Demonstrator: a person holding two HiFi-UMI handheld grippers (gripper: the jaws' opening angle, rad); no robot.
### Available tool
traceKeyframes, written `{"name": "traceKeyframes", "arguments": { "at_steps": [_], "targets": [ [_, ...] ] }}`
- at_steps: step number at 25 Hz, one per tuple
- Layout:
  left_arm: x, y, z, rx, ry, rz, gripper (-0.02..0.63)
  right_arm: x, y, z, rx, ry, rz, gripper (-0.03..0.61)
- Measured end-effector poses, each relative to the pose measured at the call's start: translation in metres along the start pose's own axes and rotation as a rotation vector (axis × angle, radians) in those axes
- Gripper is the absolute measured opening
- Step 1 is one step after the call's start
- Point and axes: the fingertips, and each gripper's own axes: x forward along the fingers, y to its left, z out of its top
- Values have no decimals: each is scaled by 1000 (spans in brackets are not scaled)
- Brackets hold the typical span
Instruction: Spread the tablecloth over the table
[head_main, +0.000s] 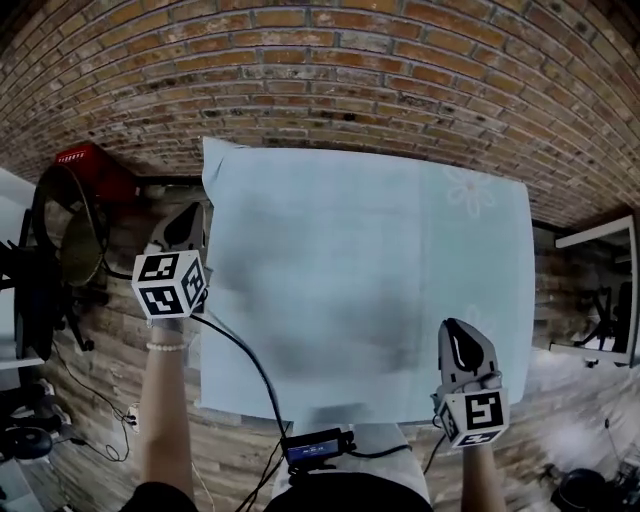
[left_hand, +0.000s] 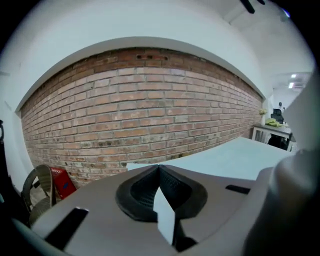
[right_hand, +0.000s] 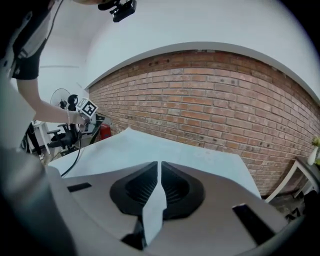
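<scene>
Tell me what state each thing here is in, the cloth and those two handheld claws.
tablecloth: spread out flat, a bit of it pinched in each gripper.
left gripper: shut on the tablecloth.
right gripper: shut on the tablecloth.

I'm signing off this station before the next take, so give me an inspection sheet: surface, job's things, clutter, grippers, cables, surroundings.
Surface: covered by the tablecloth; the tabletop itself is hidden.
Job's things: tablecloth is pale blue and lies mostly flat, with its far left corner peaked up.
Clutter: nothing seen.
Grippers: left gripper is at the cloth's left edge, right gripper at its near right edge; each is shut on a sliver of tablecloth.
Cables: black cable runs from the left gripper to a small blue box near the person's waist.
Surroundings: brick wall behind; fan and red box at left.
</scene>
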Motion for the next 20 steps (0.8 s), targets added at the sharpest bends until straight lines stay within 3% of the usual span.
{"name": "traceKeyframes", "arguments": {
  "at_steps": [7,11,20],
  "targets": [
    [-80,-113,47,68,-108,-77,14,-68,-38,6,-7,-115,-3,43],
    [-117,-158,67,52,-161,-106,14,-97,-50,5,-6,-161,-3,43],
    [-211,-286,81,128,-221,-185,15,-158,-63,16,21,-278,35,43]
  ]
}}
